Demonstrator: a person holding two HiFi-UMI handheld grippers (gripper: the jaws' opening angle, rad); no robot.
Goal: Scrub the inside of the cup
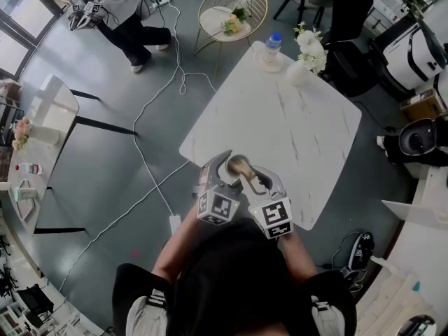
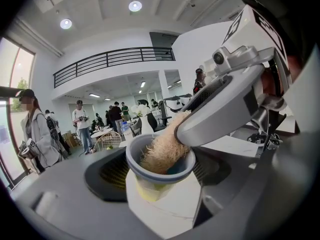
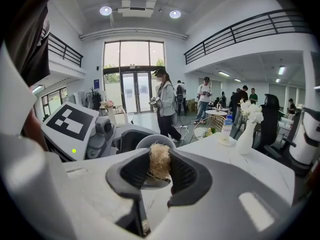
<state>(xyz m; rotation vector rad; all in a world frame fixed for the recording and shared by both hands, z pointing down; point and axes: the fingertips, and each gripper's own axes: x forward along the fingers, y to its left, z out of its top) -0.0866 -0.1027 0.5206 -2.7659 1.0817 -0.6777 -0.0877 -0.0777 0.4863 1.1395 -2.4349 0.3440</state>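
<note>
Your left gripper (image 1: 221, 166) and right gripper (image 1: 252, 180) sit side by side at lower centre of the head view, with both forearms (image 1: 178, 240) pulled in close. Left jaws are spread wide, clamped on the cup (image 2: 150, 186). Right jaws are pinched on the fibre scrubber (image 3: 160, 160), angled toward the left gripper.

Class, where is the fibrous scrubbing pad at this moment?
Centre of the left gripper view: the scrubbing pad is pushed into the cup held by the left gripper, its upper end clamped by the right gripper entering from the right.
</note>
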